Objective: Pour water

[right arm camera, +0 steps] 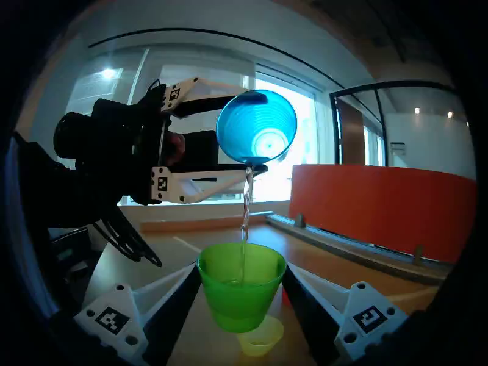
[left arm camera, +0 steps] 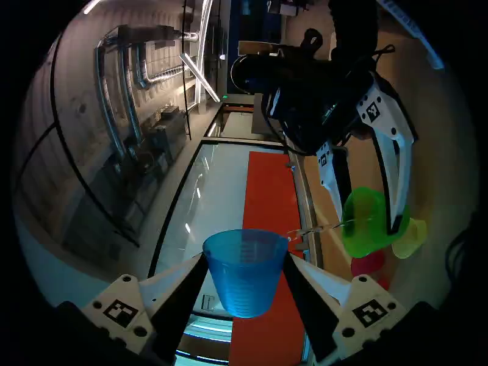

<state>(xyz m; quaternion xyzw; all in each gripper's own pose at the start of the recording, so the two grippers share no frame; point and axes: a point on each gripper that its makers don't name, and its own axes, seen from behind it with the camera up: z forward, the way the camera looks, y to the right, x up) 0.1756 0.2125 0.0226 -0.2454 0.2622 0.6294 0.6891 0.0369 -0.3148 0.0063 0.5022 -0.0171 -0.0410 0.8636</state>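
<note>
My left gripper is shut on a blue translucent cup, tipped over on its side. In the right gripper view the blue cup hangs above with its mouth toward me, and a thin stream of water falls from its rim. The stream lands in a green cup, which my right gripper is shut on and holds upright. From the left gripper view the green cup sits between the white fingers of the right gripper, and the water arcs toward it.
A yellow cup stands on the wooden table below the green one, with a red cup beside it. An orange panel runs along the table's far edge. Windows lie behind the left gripper.
</note>
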